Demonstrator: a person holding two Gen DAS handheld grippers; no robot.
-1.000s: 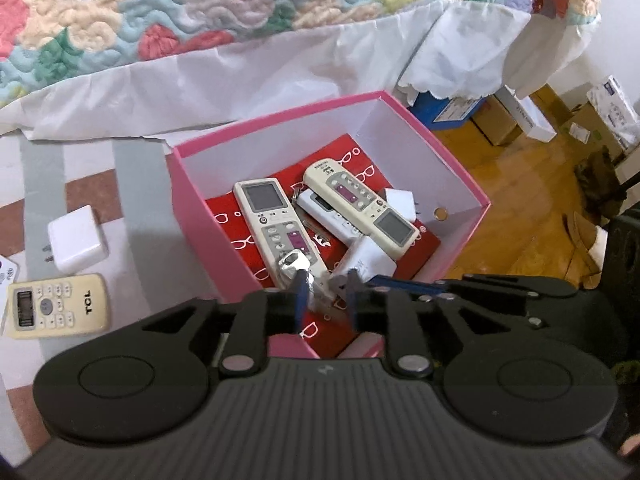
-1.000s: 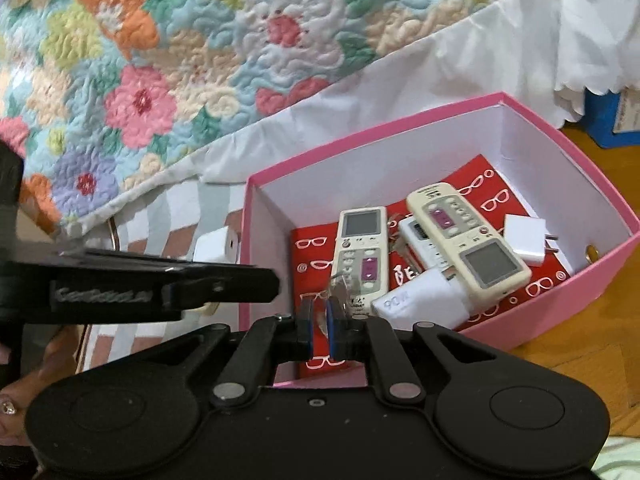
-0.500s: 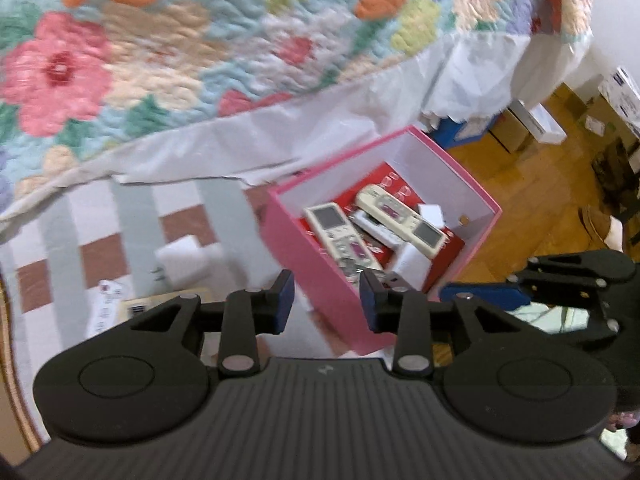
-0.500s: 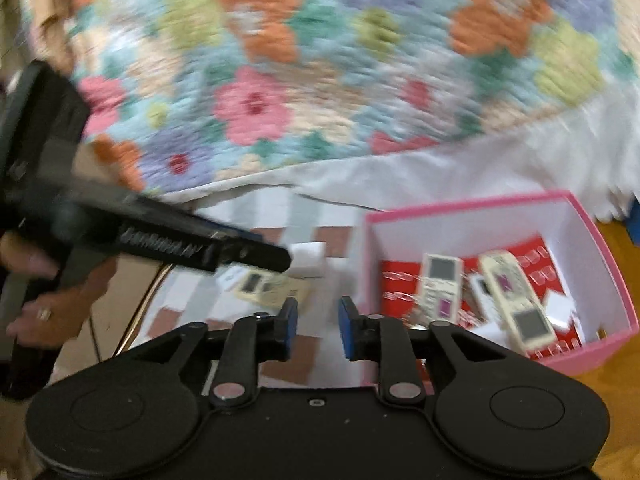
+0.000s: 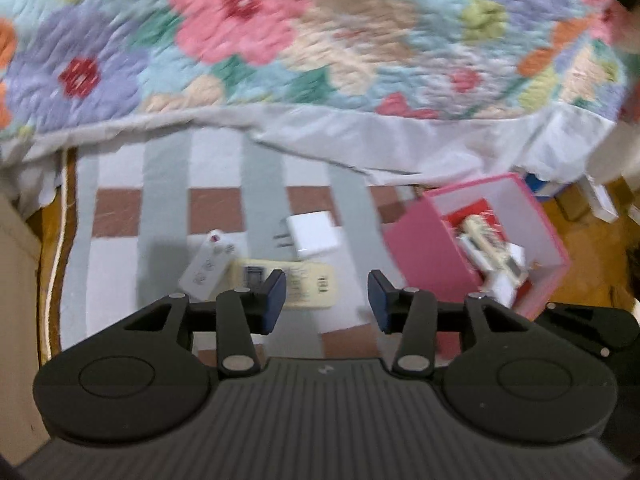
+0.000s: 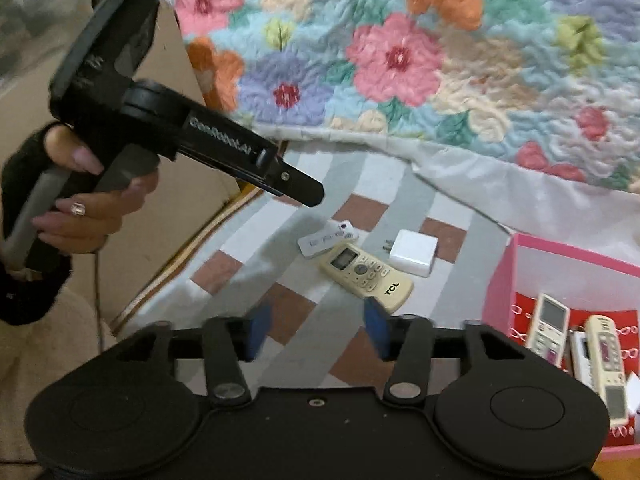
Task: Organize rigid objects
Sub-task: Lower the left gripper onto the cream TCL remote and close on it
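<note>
Two tongs opening, empty: left (image 5: 327, 296) | right (image 6: 316, 330) | slab-shaped cream remote (image 6: 366, 274) (glossy plastic) | checked rug (image 6: 256, 240)

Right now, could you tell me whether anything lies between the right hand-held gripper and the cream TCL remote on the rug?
Nothing visible does. The right hand-held gripper, jaws opening and empty, has only bare rug before the cream TCL remote. The small white remote and white charger lie beyond it.

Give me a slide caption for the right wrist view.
Right claw opening, empty, above a TCL remote, small remote and charger beside the pink box.
</note>
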